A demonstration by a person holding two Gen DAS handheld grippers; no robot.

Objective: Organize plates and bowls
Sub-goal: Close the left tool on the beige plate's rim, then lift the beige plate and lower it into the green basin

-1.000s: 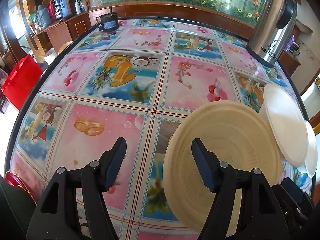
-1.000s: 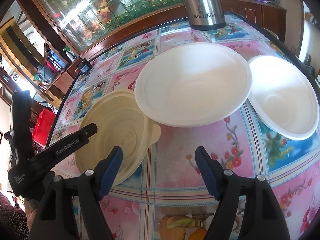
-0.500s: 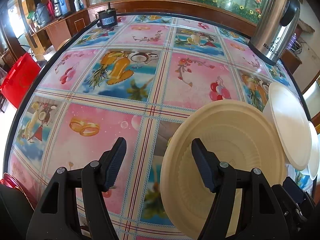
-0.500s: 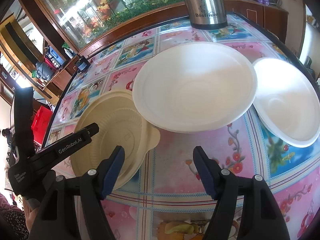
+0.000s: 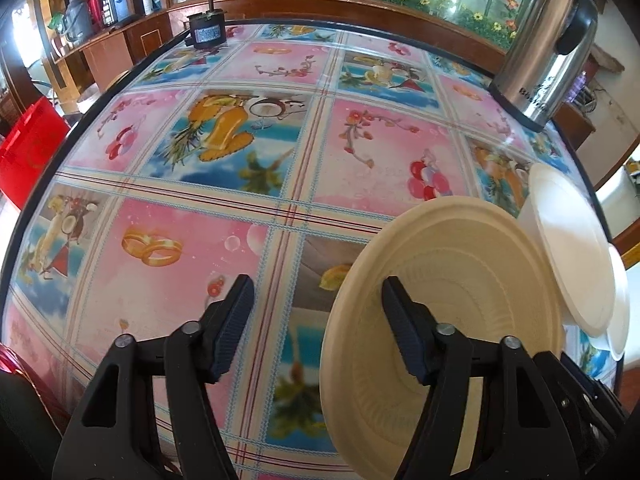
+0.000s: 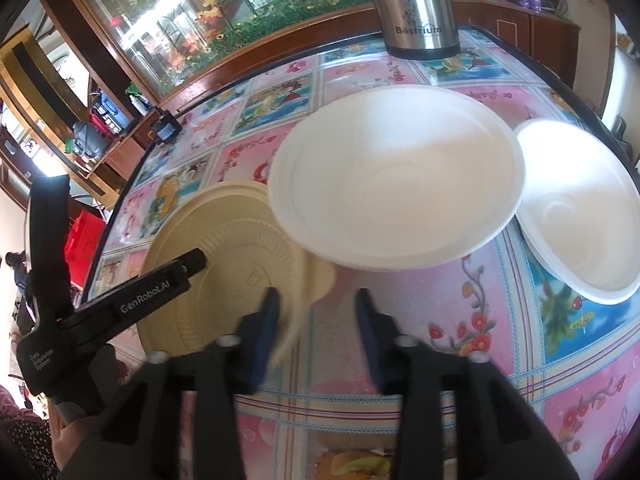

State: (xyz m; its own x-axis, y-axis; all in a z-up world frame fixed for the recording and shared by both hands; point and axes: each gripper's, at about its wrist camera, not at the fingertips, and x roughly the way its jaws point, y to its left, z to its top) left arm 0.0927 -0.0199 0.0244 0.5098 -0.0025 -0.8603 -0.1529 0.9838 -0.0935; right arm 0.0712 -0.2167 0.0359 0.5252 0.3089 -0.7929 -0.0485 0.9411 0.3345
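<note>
The right gripper (image 6: 316,316), jaws parted, apparently straddles the cream plate's (image 6: 224,264) tab; the left gripper (image 5: 316,320) hangs unclenched. Closing squarely would help.

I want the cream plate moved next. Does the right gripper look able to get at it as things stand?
Probably yes. The right gripper is open, its jaws already either side of the cream plate's tab, though the large white bowl overlaps the plate's far edge.
</note>
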